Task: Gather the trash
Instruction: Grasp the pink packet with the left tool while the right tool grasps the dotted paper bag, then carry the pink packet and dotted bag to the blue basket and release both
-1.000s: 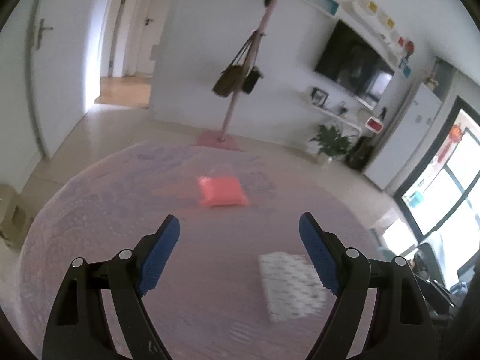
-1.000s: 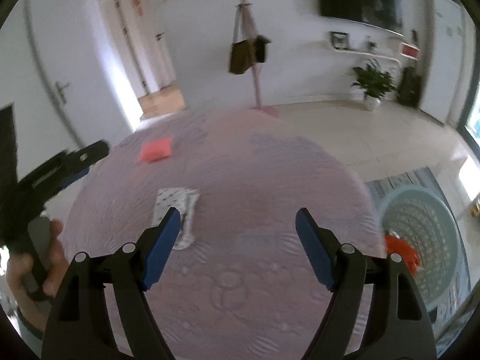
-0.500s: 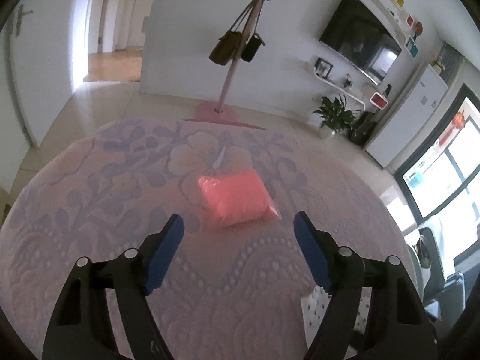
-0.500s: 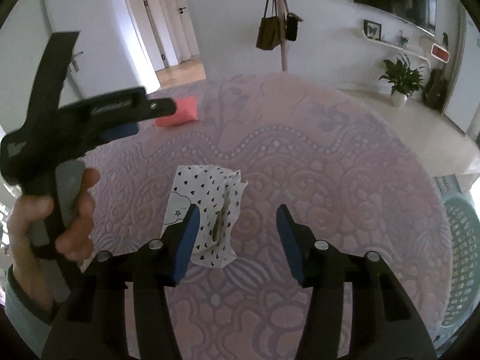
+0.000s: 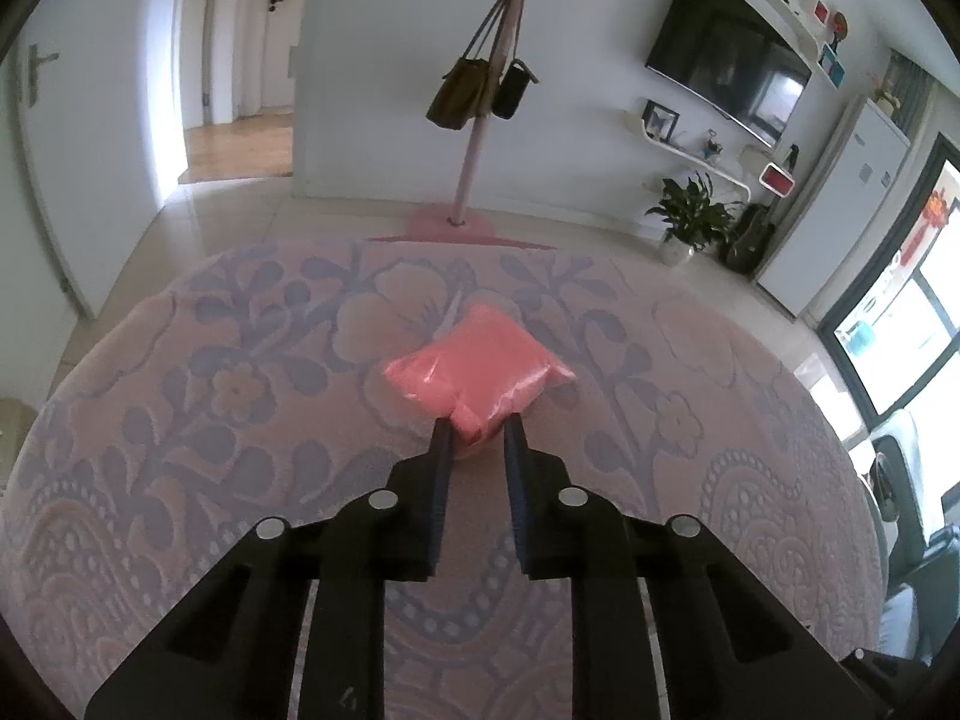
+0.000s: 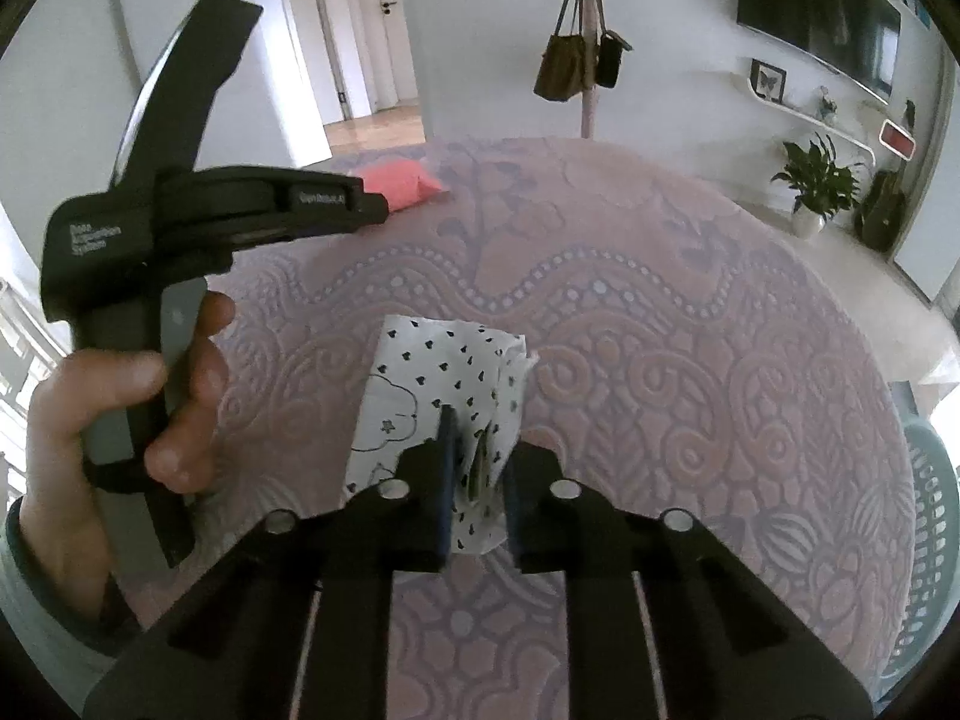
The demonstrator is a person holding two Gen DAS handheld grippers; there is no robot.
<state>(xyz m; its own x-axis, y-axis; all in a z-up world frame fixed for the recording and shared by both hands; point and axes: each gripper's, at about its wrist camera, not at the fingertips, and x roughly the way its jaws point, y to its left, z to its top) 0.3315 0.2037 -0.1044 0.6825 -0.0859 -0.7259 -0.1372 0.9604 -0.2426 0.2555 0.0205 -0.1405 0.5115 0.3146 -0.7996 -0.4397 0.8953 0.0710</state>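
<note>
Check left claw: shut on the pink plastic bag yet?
Shut on it. Left claw fingers pinch the near corner of the pink plastic bag lying on the patterned tablecloth.

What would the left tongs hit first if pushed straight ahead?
The left tongs are already shut on the near corner of the pink bag, so they would push into the bag itself, sliding it over the patterned tablecloth. How hard they grip is unclear.

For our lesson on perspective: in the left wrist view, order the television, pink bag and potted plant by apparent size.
1. Pink bag, enlarged by nearness
2. Television, slightly smaller; close call
3. Potted plant
</note>
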